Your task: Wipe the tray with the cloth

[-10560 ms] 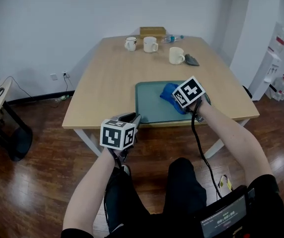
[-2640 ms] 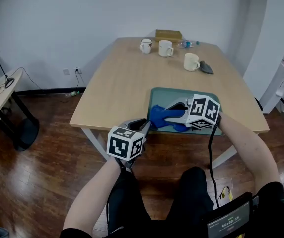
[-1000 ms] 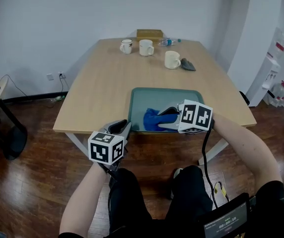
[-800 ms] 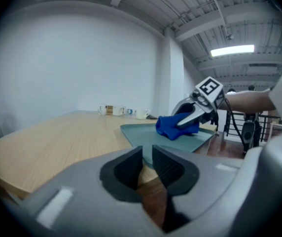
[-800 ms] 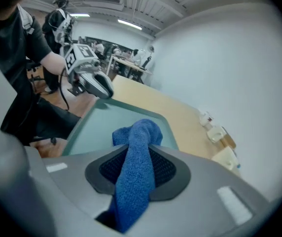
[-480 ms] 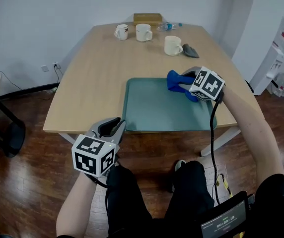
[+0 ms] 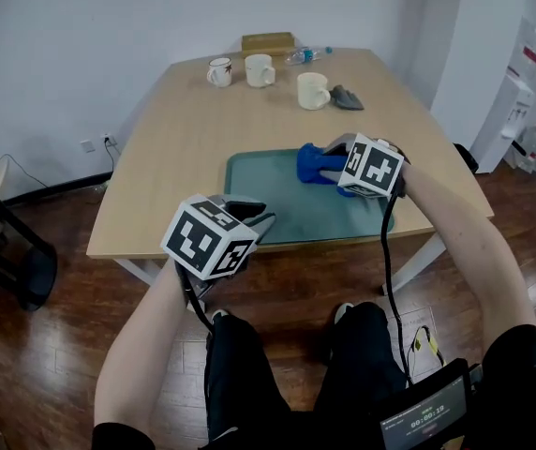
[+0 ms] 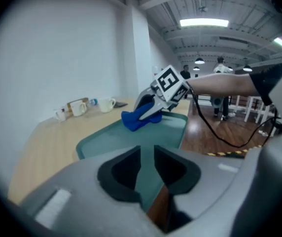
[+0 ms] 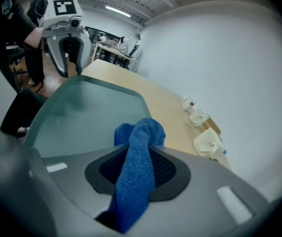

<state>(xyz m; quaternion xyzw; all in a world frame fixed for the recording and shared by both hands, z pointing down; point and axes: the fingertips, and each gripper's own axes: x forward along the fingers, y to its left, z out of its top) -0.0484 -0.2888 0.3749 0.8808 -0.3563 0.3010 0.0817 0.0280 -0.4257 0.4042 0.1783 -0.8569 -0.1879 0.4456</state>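
1 wooden table (image 7: 174, 148). 1 teal tray (image 7: 268, 195), at the table's near edge, right of middle. 1 right gripper (image 7: 332, 157), clamped on the cloth by the tray's far edge. 1 left gripper (image 7: 251, 216), at the tray's near left corner, jaws parted and just opening, nothing between them. 1 blue cloth (image 7: 313, 164), bunched, touching the tray. Progress, judged: wiping under way; no dirt visible; near and left areas probably remain.

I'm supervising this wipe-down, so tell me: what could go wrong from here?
The tray lies near the table's front edge, so a hard stroke toward the person could slide it off. The cloth is bunched in the right hand-held gripper, so its jaws might scrape the tray instead of the cloth wiping it.
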